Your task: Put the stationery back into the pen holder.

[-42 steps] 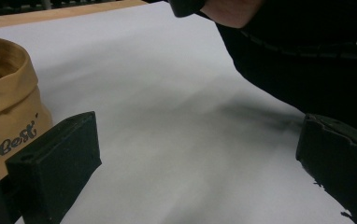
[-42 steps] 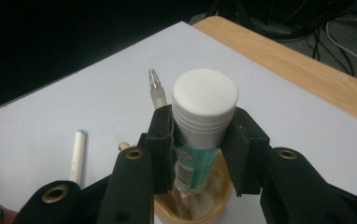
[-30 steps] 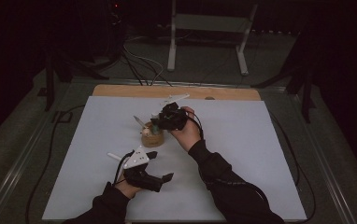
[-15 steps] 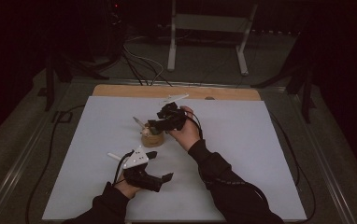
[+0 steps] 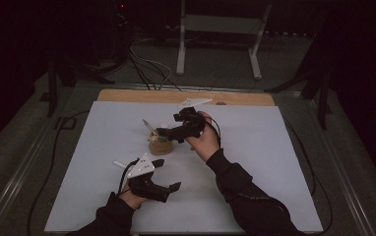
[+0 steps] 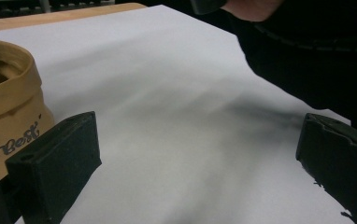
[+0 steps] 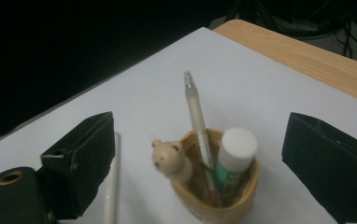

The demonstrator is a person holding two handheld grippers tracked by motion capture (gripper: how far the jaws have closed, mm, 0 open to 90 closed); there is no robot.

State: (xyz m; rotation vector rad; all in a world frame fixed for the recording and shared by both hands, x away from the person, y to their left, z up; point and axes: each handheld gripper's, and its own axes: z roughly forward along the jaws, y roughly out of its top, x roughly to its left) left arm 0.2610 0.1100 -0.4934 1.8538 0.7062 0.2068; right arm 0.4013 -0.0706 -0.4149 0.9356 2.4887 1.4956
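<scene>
A tan pen holder (image 5: pixel 160 145) with a small bear figure (image 7: pixel 169 157) stands mid-table. In it are a pale pen (image 7: pixel 196 112) and a white-capped glue stick (image 7: pixel 234 156). My right gripper (image 5: pixel 170 132) hovers just above and behind the holder, open, its jaws straddling the holder (image 7: pixel 223 200) from above with nothing held. My left gripper (image 5: pixel 166 175) is low at the near side of the table, open and empty. In the left gripper view its jaws stand wide apart over bare white surface, with the holder (image 6: pixel 8 112) just beyond the left jaw.
A white pen (image 7: pixel 111 186) lies flat on the white table sheet (image 5: pixel 284 162) beside the holder. A wooden strip (image 5: pixel 127 94) runs along the table's far edge. Cables (image 5: pixel 58 147) trail off the left side, and a white stand (image 5: pixel 215 29) is on the floor beyond.
The right gripper has shifted very slightly above the holder. The left gripper has stayed where it was.
</scene>
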